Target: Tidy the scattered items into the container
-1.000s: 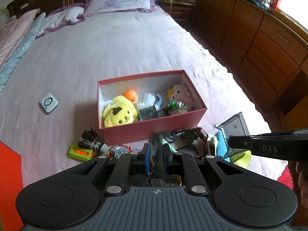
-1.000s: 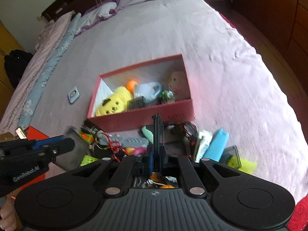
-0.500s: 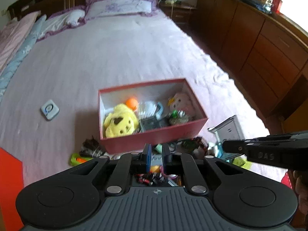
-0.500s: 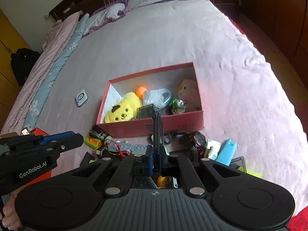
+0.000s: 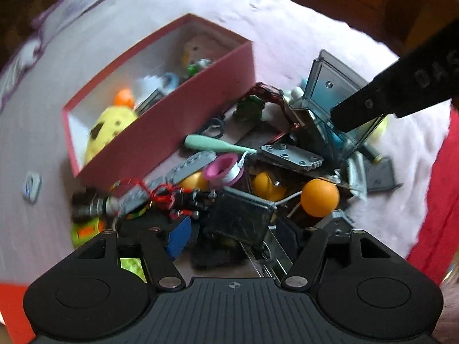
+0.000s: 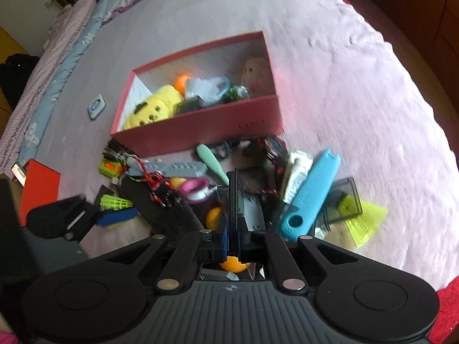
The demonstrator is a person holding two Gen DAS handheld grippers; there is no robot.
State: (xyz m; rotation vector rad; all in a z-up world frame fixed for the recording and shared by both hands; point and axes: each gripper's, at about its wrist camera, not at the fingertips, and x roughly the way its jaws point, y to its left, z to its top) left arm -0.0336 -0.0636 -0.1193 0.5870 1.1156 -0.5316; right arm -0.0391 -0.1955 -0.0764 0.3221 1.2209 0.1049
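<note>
A pink box (image 5: 183, 109) (image 6: 200, 129) on the bed holds a yellow plush (image 6: 155, 106), an orange ball and other toys. A pile of scattered items lies in front of it: an orange ball (image 5: 320, 197), a pink tape roll (image 5: 223, 169), a mint stick (image 5: 215, 143), a blue comb (image 6: 312, 192). My left gripper (image 5: 232, 238) is open wide, low over a dark flat case (image 5: 238, 220). My right gripper (image 6: 235, 229) is shut on a clear grey plastic case (image 6: 235, 195), which also shows in the left wrist view (image 5: 327, 86).
A small white device (image 6: 96, 106) lies on the pink bedspread left of the box. A red-orange lid (image 6: 37, 189) sits at the bed's left edge. Dark wooden cabinets stand to the right of the bed.
My left gripper has opened wide and dropped down close onto the pile. My right gripper has also come lower and nearer, still holding the clear case.
</note>
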